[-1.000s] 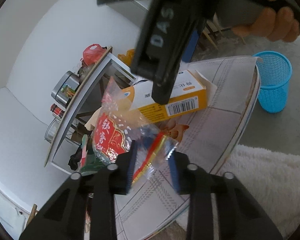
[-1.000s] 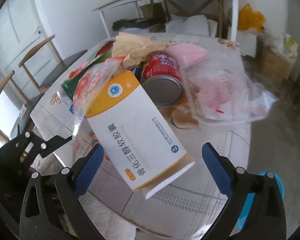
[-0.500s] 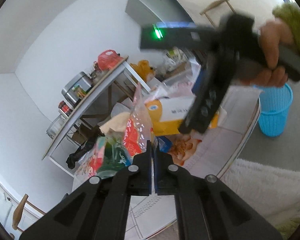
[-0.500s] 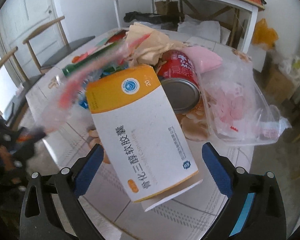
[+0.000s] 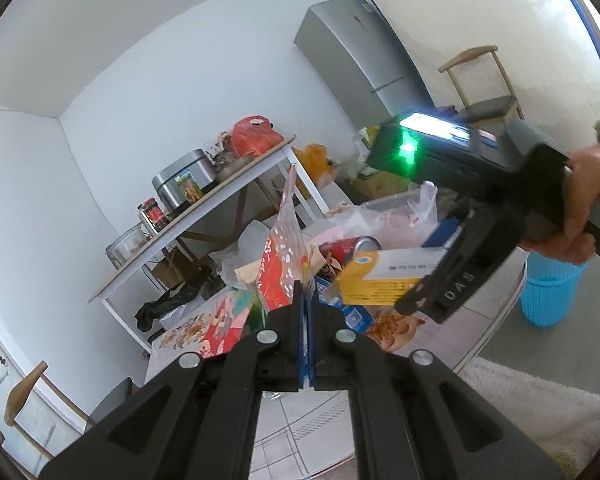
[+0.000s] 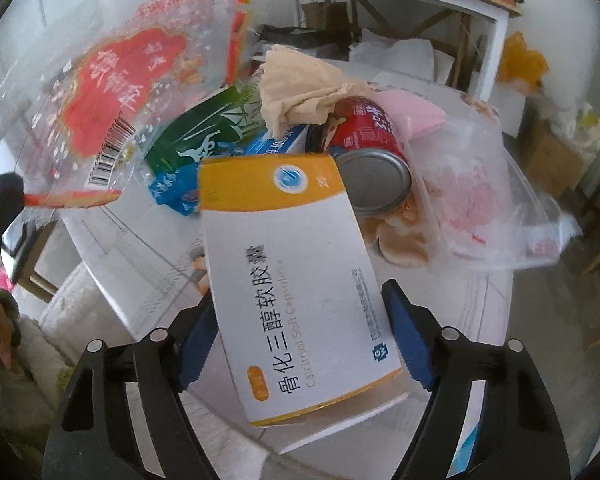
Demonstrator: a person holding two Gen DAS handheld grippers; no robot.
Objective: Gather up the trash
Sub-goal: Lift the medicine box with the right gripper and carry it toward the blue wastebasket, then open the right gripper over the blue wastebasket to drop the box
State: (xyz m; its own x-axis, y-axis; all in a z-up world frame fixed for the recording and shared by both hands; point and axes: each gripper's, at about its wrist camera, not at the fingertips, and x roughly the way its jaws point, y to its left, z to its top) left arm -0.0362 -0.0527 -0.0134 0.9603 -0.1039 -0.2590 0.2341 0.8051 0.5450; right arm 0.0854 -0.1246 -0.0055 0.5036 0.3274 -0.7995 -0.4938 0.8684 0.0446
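While your left gripper [image 5: 305, 312] is clamped on the clear red-printed wrapper [image 5: 280, 264], the wrapper stands almost upright above the jaws, its long axis running up and away over the table [image 5: 452, 340]. Your right gripper [image 6: 300, 340] has just been closing on the white-and-orange box [image 6: 296, 276]; its blue pads now sit against the box's two long sides. The box's long axis runs straight away from that gripper, orange end toward the red can [image 6: 370, 152] in the trash pile, open flap nearest you. A blue bin [image 5: 548, 296] stands beside the table.
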